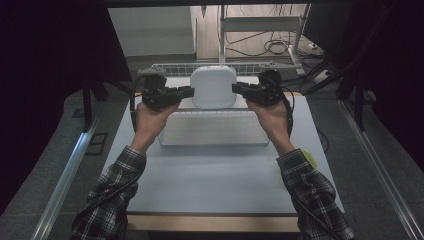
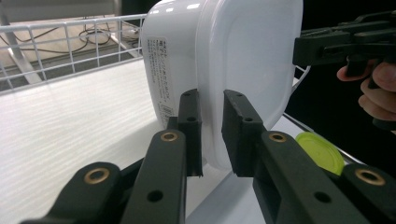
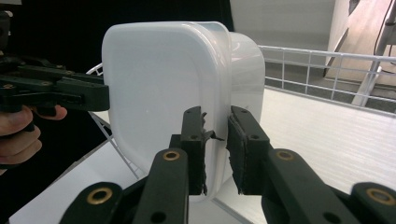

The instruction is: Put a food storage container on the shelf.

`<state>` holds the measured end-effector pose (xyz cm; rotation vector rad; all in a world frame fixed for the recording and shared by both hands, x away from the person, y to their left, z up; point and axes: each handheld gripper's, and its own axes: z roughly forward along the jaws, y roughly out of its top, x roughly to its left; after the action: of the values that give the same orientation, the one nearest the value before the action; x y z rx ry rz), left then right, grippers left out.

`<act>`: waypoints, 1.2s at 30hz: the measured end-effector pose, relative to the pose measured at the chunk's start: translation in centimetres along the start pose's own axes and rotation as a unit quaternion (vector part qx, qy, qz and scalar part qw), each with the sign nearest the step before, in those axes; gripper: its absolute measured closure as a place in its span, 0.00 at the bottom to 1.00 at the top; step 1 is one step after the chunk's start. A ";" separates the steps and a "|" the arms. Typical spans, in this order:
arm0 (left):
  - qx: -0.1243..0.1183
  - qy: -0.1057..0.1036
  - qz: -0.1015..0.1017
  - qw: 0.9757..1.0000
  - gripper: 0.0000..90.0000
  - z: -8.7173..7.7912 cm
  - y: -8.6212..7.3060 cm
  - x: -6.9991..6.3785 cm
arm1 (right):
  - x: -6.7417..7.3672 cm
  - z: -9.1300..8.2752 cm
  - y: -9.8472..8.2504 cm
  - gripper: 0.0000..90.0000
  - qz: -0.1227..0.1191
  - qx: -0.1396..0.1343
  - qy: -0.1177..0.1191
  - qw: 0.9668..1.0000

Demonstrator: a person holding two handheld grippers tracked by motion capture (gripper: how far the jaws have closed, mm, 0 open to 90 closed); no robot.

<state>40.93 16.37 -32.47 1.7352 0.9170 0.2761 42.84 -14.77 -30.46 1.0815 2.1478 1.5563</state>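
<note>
A white plastic container [image 1: 213, 86] with rounded corners is held up on its side, lid facing me, between both grippers. My left gripper [image 1: 186, 91] is shut on its left rim, and in the left gripper view its jaws [image 2: 211, 109] pinch the projecting lid edge of the container [image 2: 243, 56]. My right gripper [image 1: 237, 89] is shut on the opposite rim. In the right gripper view its jaws [image 3: 217, 128] clamp the same edge of the container [image 3: 159, 84]. Each gripper view also shows the other gripper: the right gripper [image 2: 322, 46] and the left gripper [image 3: 70, 95].
Below the container lies a white ribbed tray [image 1: 210, 131] with a wire rail [image 1: 175, 67] behind it. A yellow-green round disc [image 1: 309, 157] lies on the table [image 1: 210, 180] by my right sleeve, the same disc [image 2: 320, 151] showing past the left jaws. Cables and a shelf frame stand behind.
</note>
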 end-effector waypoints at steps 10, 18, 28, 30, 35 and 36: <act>-0.010 0.010 0.014 1.000 0.70 0.8 0.5 0.1 | 0.1 0.8 0.5 0.74 -0.008 0.001 -0.009 1.000; -0.012 0.028 0.018 0.999 0.62 1.7 0.9 0.3 | 0.2 1.8 0.9 0.69 -0.023 0.006 -0.031 0.999; -0.005 0.029 0.005 1.000 0.65 2.2 1.0 0.9 | -0.2 2.5 1.1 0.64 -0.022 0.007 -0.040 0.999; -0.006 0.028 0.005 1.000 0.65 2.3 1.0 1.1 | -0.2 2.6 1.1 0.63 -0.023 0.007 -0.040 0.999; 0.000 0.029 0.004 1.000 0.61 2.6 1.3 1.2 | -0.2 2.9 1.3 0.61 -0.031 0.011 -0.058 0.998; 0.002 0.029 0.002 1.000 0.60 2.7 1.4 1.2 | -0.1 3.0 1.3 0.61 -0.035 0.015 -0.062 0.997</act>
<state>43.97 15.20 -32.49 1.7403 0.9570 0.3301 45.29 -12.55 -30.47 1.0711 2.1096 1.3917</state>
